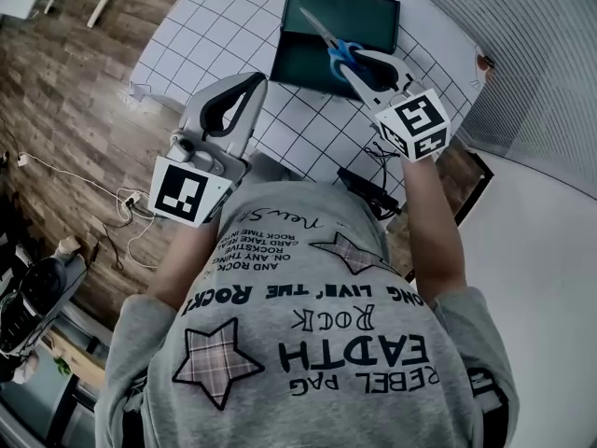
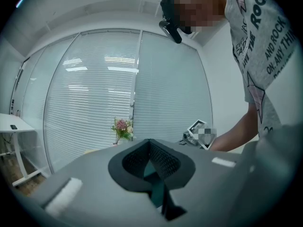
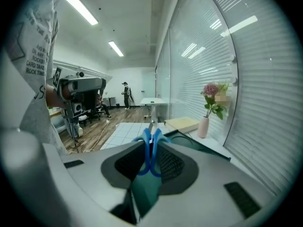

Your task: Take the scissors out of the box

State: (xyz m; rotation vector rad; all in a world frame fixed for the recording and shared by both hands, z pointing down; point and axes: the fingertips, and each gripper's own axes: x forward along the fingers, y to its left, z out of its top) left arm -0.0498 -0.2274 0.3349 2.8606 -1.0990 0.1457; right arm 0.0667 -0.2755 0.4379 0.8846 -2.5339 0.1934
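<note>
– White gridded table [image 1: 233, 26], dark box [image 1: 368, 12] on it: where are the scissors [image 1: 322, 31]?
– Over the box, blue handles [image 1: 347, 52] clenched in the right tongs [image 1: 353, 63]; left tongs [image 1: 254, 84] closed, empty.
– Handling?
– Probably light, stiff, slick. Open table lies nearer, beside the box.

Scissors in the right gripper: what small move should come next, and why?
Probably carry them sideways to the checked tabletop: the right gripper is shut on the scissors, which hang over the open box, not yet clear of it.
</note>
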